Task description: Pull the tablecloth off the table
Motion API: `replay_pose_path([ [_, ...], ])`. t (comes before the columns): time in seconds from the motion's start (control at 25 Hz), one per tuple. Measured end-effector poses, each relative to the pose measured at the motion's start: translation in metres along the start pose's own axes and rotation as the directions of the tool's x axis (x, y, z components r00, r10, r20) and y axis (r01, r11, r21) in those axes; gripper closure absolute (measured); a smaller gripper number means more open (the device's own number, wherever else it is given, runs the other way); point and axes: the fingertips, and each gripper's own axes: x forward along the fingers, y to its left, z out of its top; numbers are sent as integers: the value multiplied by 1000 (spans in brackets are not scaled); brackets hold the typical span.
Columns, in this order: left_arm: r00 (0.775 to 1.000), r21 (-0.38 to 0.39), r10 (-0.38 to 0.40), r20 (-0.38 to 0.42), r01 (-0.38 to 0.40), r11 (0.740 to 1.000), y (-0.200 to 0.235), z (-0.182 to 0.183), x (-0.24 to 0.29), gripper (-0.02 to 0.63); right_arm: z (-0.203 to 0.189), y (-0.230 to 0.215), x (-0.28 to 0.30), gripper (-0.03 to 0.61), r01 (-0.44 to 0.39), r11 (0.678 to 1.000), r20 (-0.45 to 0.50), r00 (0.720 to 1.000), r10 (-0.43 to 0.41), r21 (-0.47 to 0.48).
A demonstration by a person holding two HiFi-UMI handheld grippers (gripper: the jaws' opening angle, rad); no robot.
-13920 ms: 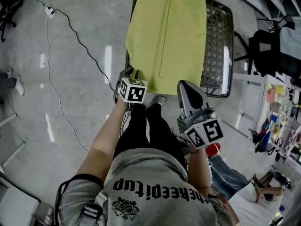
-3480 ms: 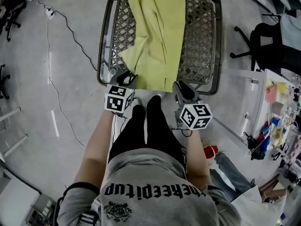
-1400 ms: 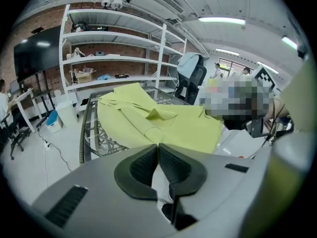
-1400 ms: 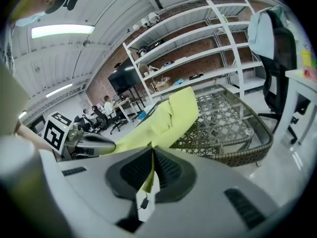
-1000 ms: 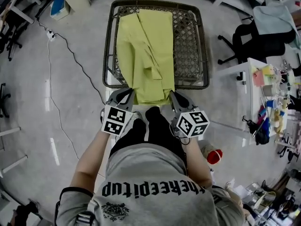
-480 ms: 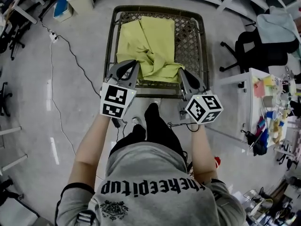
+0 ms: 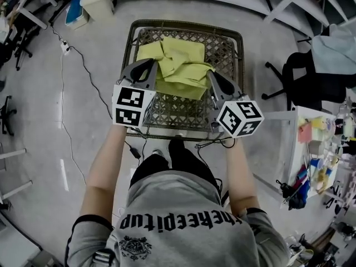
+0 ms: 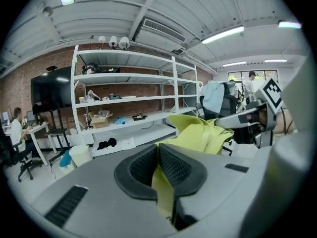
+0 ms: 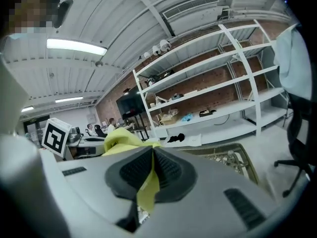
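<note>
The yellow-green tablecloth point(image 7: 179, 67) lies bunched in a heap on the far half of the mesh-topped table point(image 7: 181, 113). My left gripper point(image 7: 151, 65) is shut on the cloth's left edge and my right gripper point(image 7: 212, 78) on its right edge, both held above the table. In the left gripper view a strip of the cloth point(image 8: 162, 192) is pinched between the black pads point(image 8: 174, 166), and folds of it rise ahead toward the right gripper point(image 8: 246, 120). In the right gripper view a cloth point(image 9: 147, 186) strip hangs from the shut pads point(image 9: 166, 171), and the table point(image 9: 229, 158) shows beyond them.
A black office chair point(image 7: 300, 77) and a cluttered white desk point(image 7: 325, 149) stand to the table's right. A cable point(image 7: 83, 65) runs over the floor on the left to a power strip point(image 7: 65, 48). White shelving point(image 8: 129, 98) lines the brick wall beyond.
Both grippers have risen and moved away from my body, out over the table. The cloth, which hung over the near edge, has folded back into a heap on the tabletop.
</note>
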Motion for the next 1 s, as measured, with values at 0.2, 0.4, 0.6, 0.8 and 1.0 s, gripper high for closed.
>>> replay_pose_path([
  [0.2, 998, -26, 49, -35, -50, 998, 18, -2, 25, 589, 4, -16, 31, 561, -34, 999, -29, 999, 34, 7],
  [0.4, 996, -38, 55, -75, -58, 998, 27, -7, 40, 589, 4, -26, 49, 561, -43, 999, -43, 998, 45, 33],
  [0.6, 995, -44, 35, -97, -39, 998, 37, -7, 61, 589, 8, -37, 65, 561, -14, 998, -52, 999, 17, 59],
  [0.8, 994, -51, -8, -110, 3, 999, 43, -13, 85, 589, 4, -53, 80, 561, 33, 996, -56, 998, -28, 89],
  [1.0, 991, -70, -54, -124, 46, 997, 51, -19, 112, 589, 1, -69, 99, 561, 87, 992, -74, 994, -81, 92],
])
